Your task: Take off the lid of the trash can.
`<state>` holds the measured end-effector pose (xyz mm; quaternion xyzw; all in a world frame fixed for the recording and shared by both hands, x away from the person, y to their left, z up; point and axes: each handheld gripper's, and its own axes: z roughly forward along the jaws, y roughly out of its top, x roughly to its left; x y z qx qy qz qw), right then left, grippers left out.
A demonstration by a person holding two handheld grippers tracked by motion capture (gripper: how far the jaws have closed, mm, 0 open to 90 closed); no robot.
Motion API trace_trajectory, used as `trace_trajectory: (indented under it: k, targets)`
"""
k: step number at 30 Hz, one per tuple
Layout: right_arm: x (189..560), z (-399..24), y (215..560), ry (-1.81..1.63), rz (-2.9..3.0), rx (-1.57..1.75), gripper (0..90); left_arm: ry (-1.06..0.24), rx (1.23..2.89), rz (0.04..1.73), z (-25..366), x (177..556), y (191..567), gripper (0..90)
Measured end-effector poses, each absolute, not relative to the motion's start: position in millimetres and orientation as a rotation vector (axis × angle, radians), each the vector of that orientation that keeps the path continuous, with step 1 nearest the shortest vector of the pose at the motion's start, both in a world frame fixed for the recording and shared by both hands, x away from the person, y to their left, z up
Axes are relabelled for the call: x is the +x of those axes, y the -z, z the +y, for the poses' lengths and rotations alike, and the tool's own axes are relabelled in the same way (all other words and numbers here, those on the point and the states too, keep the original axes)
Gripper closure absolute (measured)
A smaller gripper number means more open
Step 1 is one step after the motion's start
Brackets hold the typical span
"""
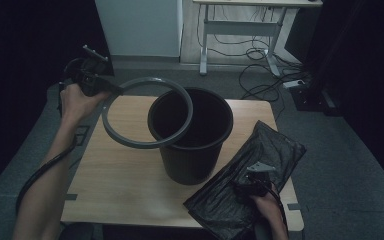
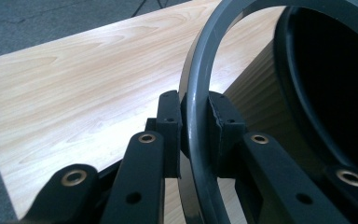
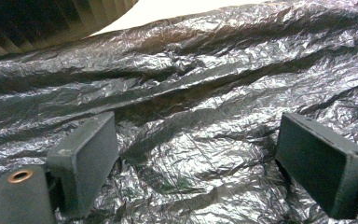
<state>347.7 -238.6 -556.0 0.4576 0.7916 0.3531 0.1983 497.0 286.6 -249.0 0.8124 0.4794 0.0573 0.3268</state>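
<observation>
Smooth grey plastic ring (image 1: 145, 112), matt black plastic bin (image 1: 192, 145), shiny crinkled plastic bag (image 3: 205, 93), smooth pale wood table (image 1: 120, 170).

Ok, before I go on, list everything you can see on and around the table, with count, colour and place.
Round plastic bin: one, black, upright at the middle of the table.
Plastic rim ring: one, grey, held tilted in the air, its far side over the bin's mouth.
Crinkled plastic bin bag: one, black, lying flat on the table's right corner.
Wooden table: one, light wood.
Desk with white legs: one, beyond the table.
Cables: several, black, on the grey floor under the desk.
Left gripper: one, black, shut on the ring.
Right gripper: one, black, jaws open over the bag.
Forearms: two, entering from the bottom.
</observation>
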Motion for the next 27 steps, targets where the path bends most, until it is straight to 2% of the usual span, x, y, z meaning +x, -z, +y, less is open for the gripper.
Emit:
trace_trajectory:
  k: [27]
  targets:
    - [348,-239,556,-0.988,2.215,1.28,12.1,-0.191,2.041,1.391,362,470,262,76.2]
